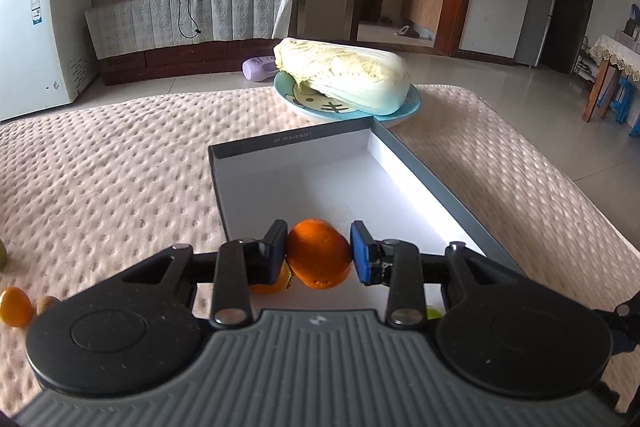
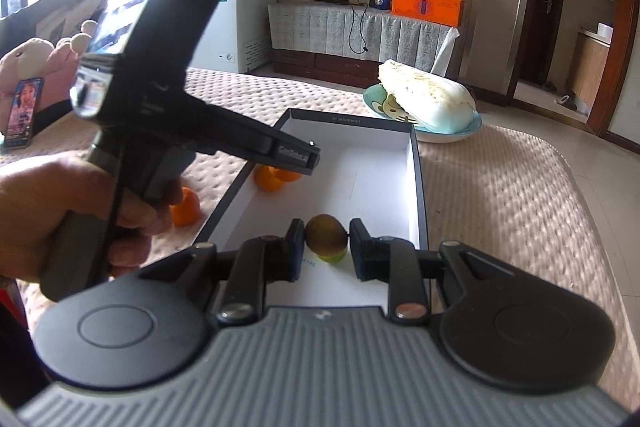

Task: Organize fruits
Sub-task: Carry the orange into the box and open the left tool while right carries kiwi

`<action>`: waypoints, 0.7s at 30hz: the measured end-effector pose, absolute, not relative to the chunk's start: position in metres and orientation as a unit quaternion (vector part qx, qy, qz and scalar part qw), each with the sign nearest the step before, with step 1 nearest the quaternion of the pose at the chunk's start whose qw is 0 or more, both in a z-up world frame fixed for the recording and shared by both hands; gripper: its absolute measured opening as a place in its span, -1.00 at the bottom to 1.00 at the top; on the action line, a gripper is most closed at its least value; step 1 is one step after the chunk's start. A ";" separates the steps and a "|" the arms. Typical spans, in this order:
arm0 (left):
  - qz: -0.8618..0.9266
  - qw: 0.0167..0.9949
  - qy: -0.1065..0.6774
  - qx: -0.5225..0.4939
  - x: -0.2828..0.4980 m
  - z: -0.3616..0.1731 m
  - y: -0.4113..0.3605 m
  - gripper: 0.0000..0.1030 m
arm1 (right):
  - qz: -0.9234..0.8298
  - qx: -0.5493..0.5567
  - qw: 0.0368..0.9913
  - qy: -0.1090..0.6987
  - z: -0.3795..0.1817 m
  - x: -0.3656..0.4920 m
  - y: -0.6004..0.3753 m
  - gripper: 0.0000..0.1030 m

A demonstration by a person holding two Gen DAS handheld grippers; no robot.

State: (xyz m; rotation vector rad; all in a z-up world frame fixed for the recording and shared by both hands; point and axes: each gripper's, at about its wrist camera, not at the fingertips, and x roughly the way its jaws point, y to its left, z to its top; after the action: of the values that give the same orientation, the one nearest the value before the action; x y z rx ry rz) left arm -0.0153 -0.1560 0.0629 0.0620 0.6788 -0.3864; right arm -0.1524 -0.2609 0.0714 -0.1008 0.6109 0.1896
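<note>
Orange fruit (image 1: 319, 253) sits between the jaws.

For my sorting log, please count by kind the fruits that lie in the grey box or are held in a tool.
Oranges: 2, the held orange in the left tool, the second orange in the box
Kiwis: 1, the kiwi in the right tool
Green fruits: 1, the green fruit in the box
Total: 4

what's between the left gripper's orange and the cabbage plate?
Left wrist view: beyond the orange only bare white floor of the box and its far wall, then the plate right behind it.
</note>
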 end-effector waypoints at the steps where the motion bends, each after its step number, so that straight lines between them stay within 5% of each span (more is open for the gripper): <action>1: -0.188 0.924 0.331 0.031 -0.015 0.063 -0.157 -0.23 | 0.093 -0.049 0.948 0.301 0.071 -0.153 -0.261 -0.47; 21: -0.197 0.919 0.339 0.044 -0.010 0.059 -0.168 -0.21 | 0.092 -0.052 0.946 0.307 0.066 -0.148 -0.258 -0.47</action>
State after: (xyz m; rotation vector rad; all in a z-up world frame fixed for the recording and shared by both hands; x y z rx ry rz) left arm -0.0099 -0.1677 0.0590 0.0907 0.6964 -0.4057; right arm -0.1484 -0.2576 0.0664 -0.1049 0.6256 0.1871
